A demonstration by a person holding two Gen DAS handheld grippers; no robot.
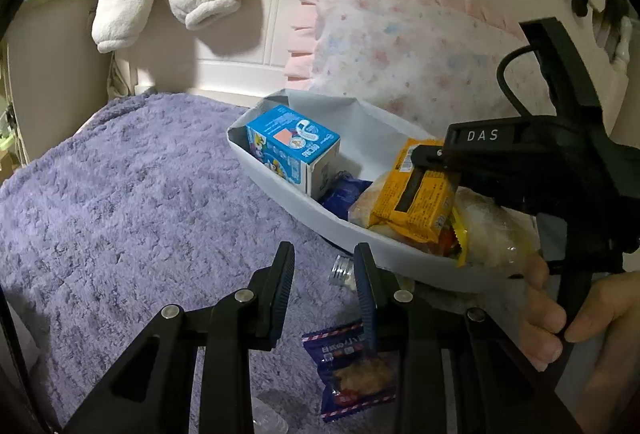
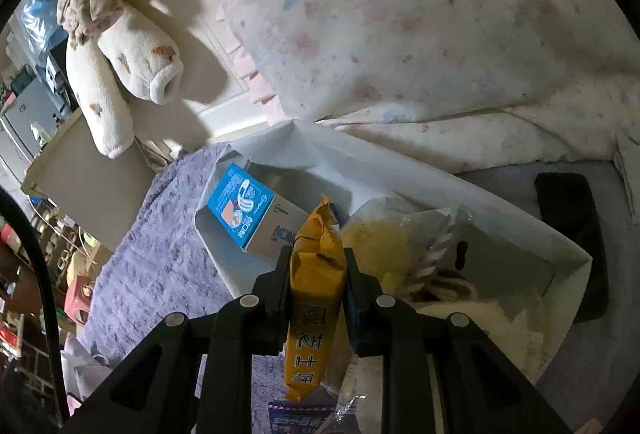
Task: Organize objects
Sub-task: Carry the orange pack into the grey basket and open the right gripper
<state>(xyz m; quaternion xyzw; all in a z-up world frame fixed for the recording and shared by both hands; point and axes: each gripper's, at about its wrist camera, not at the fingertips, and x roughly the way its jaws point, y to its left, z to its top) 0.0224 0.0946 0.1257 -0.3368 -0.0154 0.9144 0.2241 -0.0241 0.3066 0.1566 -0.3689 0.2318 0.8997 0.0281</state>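
A yellow snack packet (image 2: pixel 316 298) is held by the right gripper (image 2: pixel 316 254) over the part-filled white box (image 1: pixel 288 190), while the left gripper (image 1: pixel 322 290), narrowed, holds nothing and a blue snack packet (image 1: pixel 352 374) is left on the purple blanket (image 1: pixel 140 194).

A white rectangular paper tray (image 1: pixel 280 190) sits on the purple fluffy blanket (image 1: pixel 120 202), before a floral pillow (image 1: pixel 400 66). A blue cardboard carton (image 1: pixel 292 150) stands in its left end.

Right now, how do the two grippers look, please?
Both are matte black plastic. The left gripper has ribbed dark blue pads and round silver pins on its linkage arms. The right gripper carries white letters "DAS" and a black cable looping behind it. No sleeve is visible.
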